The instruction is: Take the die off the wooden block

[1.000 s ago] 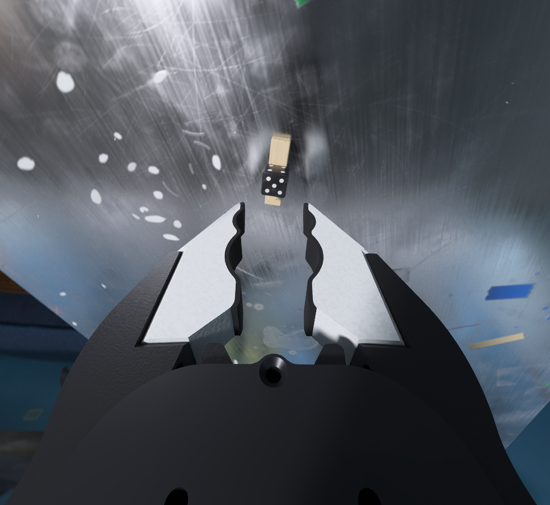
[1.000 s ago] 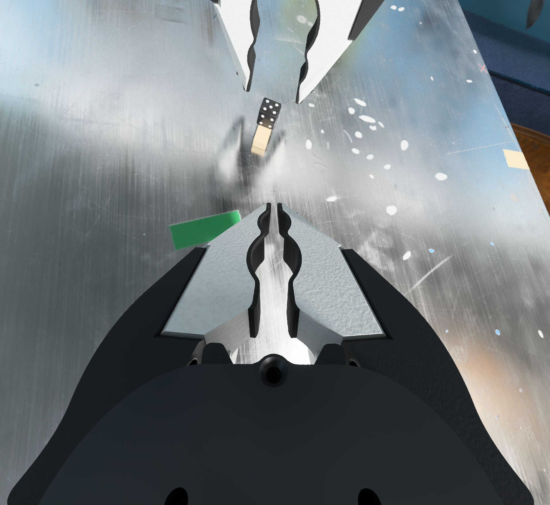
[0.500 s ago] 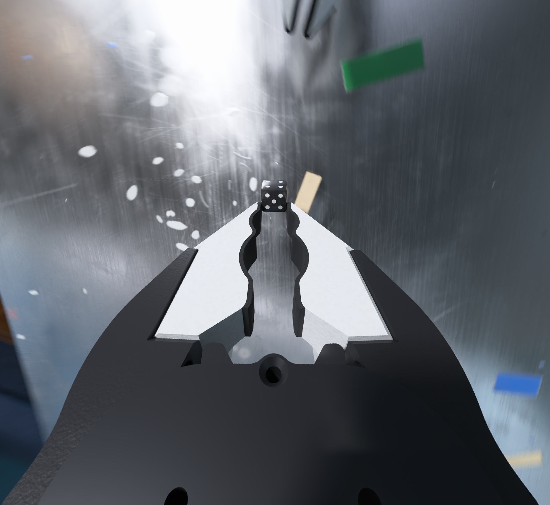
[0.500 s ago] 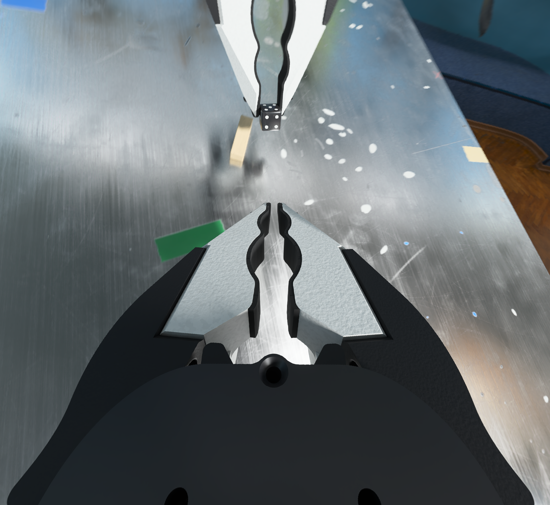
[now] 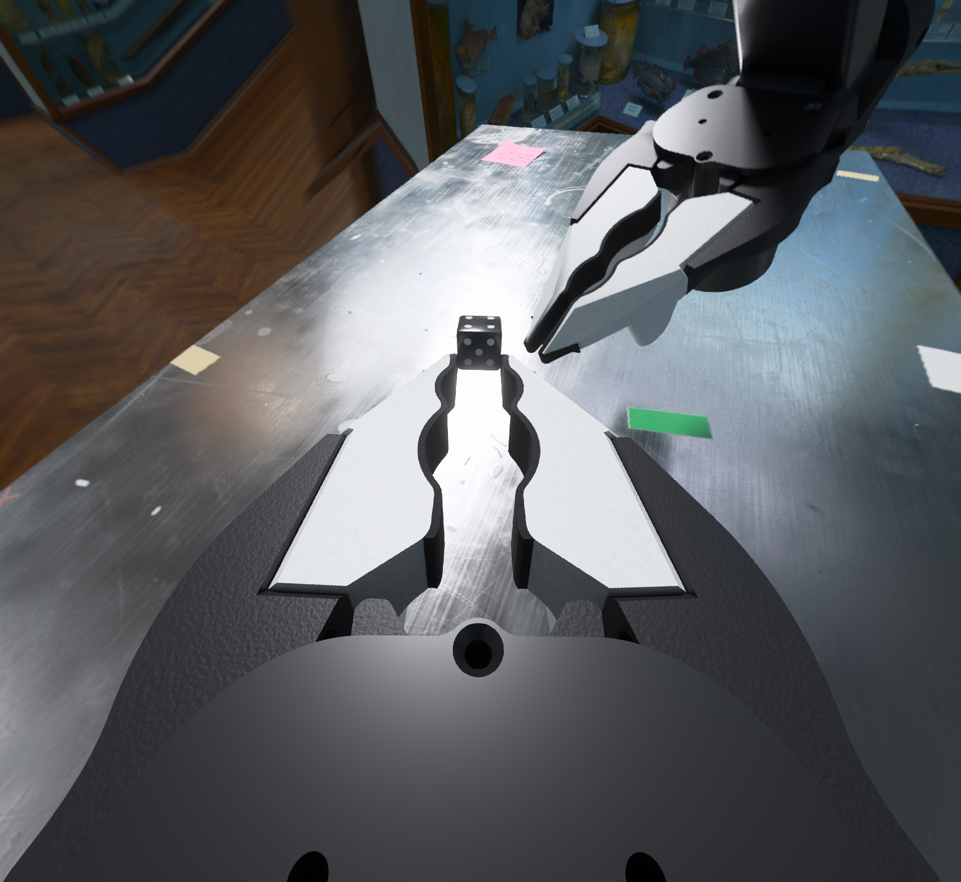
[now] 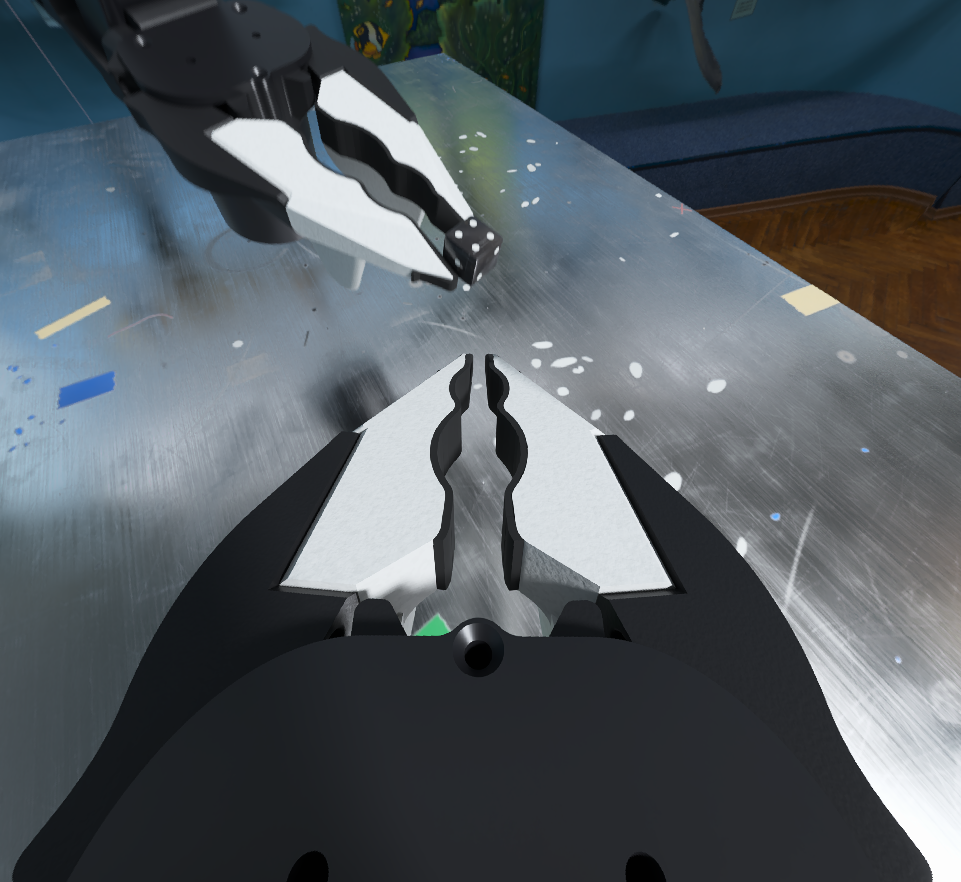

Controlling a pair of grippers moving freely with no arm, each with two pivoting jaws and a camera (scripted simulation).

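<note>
My left gripper (image 5: 478, 363) is shut on the black die with white pips (image 5: 479, 347), pinched at the very fingertips and held above the scratched metal table (image 5: 312, 337). The right wrist view shows the left gripper (image 6: 465, 264) from the front, with the die (image 6: 473, 246) clear of the table. My right gripper (image 6: 478, 360) is shut and empty, its tips close to the right of the die in the left wrist view (image 5: 541, 350). The wooden block is not in either view.
Flat tape pieces lie on the table: green (image 5: 668, 423), tan (image 5: 195, 359), blue (image 6: 86, 389). There is a pink note (image 5: 514, 153) at the far end and white paper (image 5: 941, 373) at the right. The table edge drops to a wooden floor (image 5: 130, 259).
My left gripper closed on the die and lifted it off the wooden block. Both views have tilted up from the table, and the block has gone out of view.
</note>
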